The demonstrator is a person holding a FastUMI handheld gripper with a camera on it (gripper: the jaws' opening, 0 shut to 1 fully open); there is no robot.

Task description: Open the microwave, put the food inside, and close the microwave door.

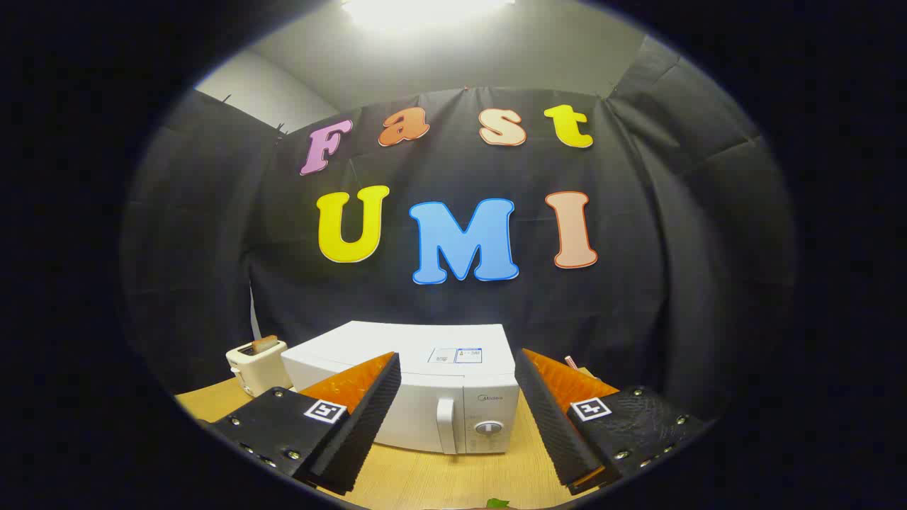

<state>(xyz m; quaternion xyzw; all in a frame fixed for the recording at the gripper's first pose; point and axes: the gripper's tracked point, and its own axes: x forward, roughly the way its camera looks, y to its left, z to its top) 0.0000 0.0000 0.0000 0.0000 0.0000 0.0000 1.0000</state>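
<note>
The tool [457, 397] is released: its two fingers stand wide apart with nothing between them, raised above the table [439, 482]. The left finger [358, 432] and the right finger [556, 425] frame the front of the microwave [425, 386], which sits on the wooden table just beyond the fingertips, at 12 o'clock from the tool. The microwave is white; its door is shut. The vertical door handle [446, 425] lies between the fingers, with a round dial [487, 428] just beside it at 3 o'clock. A label [455, 355] lies on the microwave's top. A white toaster [255, 363] stands near the microwave at its 9 o'clock, with a brown slice in its slot. A small green leafy scrap [496, 503] shows on the table at 6 o'clock, nearer than the fingers; what it belongs to cannot be told.
</note>
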